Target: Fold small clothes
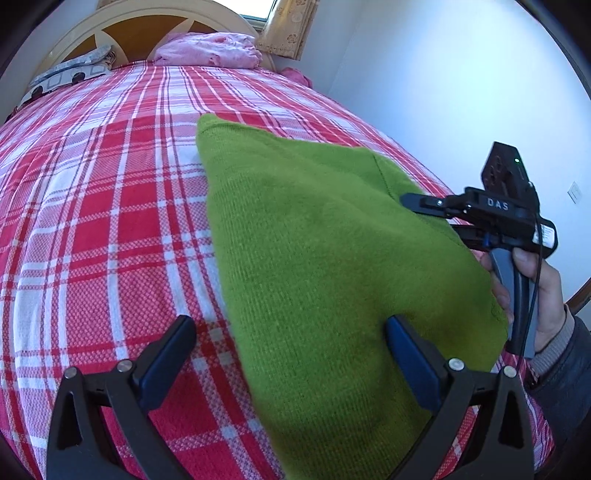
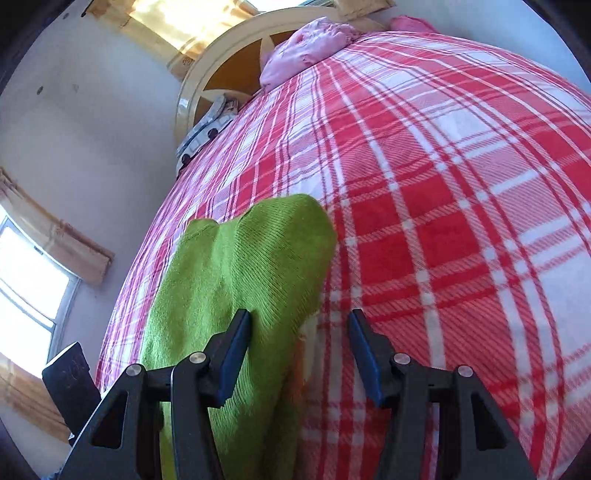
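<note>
A green knit garment [image 1: 314, 251] lies flat on the red and white plaid bedspread [image 1: 110, 206]. My left gripper [image 1: 290, 323] hovers over its near end, open wide; the right finger rides above the knit and the left one above bare plaid. At the garment's right edge a hand [image 1: 543, 291] holds my right gripper, and one of its fingers [image 1: 421, 201] reaches over the green cloth. In the right wrist view the right gripper [image 2: 299, 315] is open, its left finger over the garment [image 2: 240, 269] and its right finger over the bedspread [image 2: 461, 221]. Nothing is pinched.
A pink bundle [image 1: 210, 48] and a patterned pillow [image 1: 70, 74] lie against the cream headboard [image 1: 122, 22] at the far end. A white wall [image 1: 443, 92] runs along the bed's right side. Windows with yellow curtains [image 2: 55, 243] show in the right wrist view.
</note>
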Tool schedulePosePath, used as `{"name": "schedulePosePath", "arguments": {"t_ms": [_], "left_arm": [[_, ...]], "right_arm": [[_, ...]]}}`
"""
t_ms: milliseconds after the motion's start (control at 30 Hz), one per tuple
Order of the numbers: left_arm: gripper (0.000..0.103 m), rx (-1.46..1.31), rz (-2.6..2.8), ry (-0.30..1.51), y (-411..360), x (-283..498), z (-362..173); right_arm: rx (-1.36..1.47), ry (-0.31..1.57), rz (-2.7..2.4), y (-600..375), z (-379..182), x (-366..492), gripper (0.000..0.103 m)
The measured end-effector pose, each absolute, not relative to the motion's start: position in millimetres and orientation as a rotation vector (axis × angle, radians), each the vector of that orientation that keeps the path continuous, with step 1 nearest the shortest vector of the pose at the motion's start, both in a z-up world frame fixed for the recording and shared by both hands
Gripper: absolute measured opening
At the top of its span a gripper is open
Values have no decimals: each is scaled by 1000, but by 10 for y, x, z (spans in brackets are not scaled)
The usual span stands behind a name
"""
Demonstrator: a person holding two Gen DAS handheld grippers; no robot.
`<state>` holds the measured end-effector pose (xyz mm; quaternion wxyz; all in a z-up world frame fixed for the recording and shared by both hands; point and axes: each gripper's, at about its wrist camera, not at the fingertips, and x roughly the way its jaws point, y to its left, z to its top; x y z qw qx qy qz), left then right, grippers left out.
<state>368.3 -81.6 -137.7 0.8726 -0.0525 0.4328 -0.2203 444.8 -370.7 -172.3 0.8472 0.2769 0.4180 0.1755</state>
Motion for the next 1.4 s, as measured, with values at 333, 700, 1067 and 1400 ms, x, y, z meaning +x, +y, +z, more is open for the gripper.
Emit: {"name": "schedulePosePath", "arguments": {"t_ms": [333,700,1067,1400], "left_arm": [[96,-120,-508,893,-839,3665,-1361],[70,-108,-543,877,-906,3605,-1314],[45,-88,-519,851,-896,3486,-1193],[42,-101,-518,847,-736,3325,-1071]], "right_arm": [[660,888,475,-3611,-1852,4595,45],[642,875,474,-3640,-1846,4555,40],[552,812,495,-3565,-1698,4403,28],[552,815,548,-3398,-1549,4273,28]]}}
